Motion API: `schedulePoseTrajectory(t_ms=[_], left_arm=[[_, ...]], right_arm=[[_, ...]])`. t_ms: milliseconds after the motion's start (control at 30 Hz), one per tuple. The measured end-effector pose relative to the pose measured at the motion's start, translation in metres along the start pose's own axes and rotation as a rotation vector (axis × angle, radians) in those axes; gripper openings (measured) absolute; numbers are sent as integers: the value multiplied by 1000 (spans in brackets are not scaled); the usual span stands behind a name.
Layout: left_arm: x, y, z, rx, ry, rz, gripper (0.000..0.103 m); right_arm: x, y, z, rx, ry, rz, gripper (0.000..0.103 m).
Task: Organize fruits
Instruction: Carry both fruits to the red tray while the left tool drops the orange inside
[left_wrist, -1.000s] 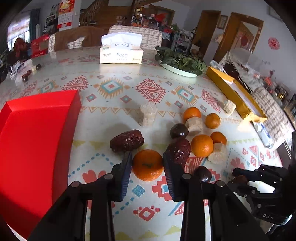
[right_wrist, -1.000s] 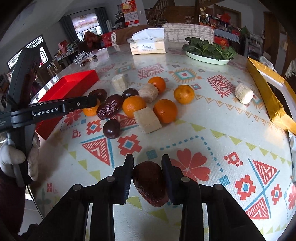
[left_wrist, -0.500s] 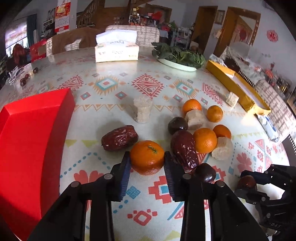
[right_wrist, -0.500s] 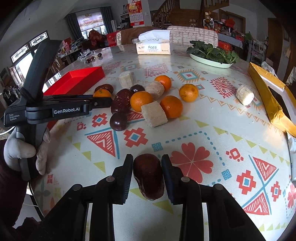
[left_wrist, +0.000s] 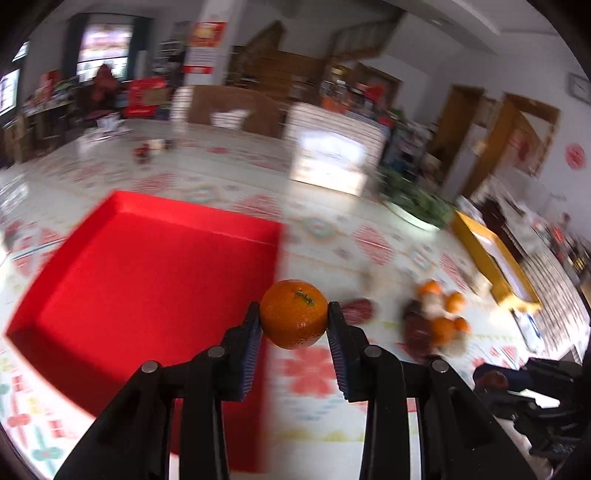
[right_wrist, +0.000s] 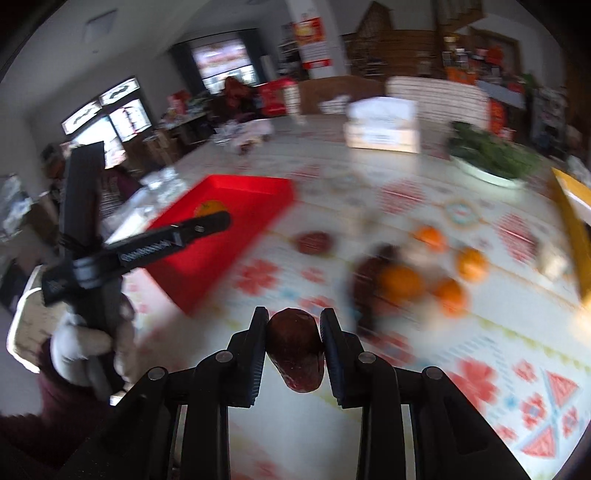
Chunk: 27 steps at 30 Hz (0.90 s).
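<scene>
Both grippers have lifted their fruit clear of the patterned tablecloth (left_wrist: 332, 236) since a second ago, when the mandarin and the date were still down on the table between the pads.

Farthest left in the left wrist view lies the red tray (left_wrist: 147, 277), a shallow box with raised walls resting on the cloth; its floor looks bare from this angle. Just right of its near corner, the left gripper (left_wrist: 294, 320) is clamped on a mandarin (left_wrist: 293, 314), both blue pads pressing its sides, stem end facing up. The fruit hangs in the air over the tray's right edge. Behind it a single red date (left_wrist: 356, 309) lies on the cloth, and further right sits a blurred cluster of fruit (left_wrist: 436, 321), oranges and dark pieces together. A yellow box (left_wrist: 491, 258) stands near the table's right side.

In the right wrist view, a gloved hand (right_wrist: 85, 343) at the far left holds the left gripper's handle, its fingers reaching over the tray. Lower centre, the right gripper (right_wrist: 294, 334) grips a dark red date (right_wrist: 295, 350) upright between its pads, held above the cloth and well apart from the tray. To its right is the same blurred cluster.
</scene>
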<state>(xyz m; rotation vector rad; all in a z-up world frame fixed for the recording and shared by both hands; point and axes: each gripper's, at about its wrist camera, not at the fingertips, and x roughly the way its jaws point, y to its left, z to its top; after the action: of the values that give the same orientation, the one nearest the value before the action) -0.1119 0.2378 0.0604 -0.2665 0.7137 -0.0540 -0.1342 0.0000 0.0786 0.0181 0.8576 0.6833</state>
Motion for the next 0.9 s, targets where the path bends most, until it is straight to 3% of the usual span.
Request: schedulePoseTrajectory(t_ms=[200,500,600,667,833,900], left_arm=[[-7,62,1,-103,0,119,34],[1,107,-3,-199,31,129,34],[-1,114,-3,-222,27,115,40],[-4,117,-3,-242,20,105,53],[-18,122,-1,-300,-17,81,63],[-24,121,0,-313,-31,83,67]], right_arm=[[62,67,33,-98,44,100,30],[151,109,38,-152,151,103,29],[156,113,37,-161,146,93,29],[156,114,38,-164,137,84,29],[141,119,39,-178,107,83,33],[129,120,40,-182,77,80,39]])
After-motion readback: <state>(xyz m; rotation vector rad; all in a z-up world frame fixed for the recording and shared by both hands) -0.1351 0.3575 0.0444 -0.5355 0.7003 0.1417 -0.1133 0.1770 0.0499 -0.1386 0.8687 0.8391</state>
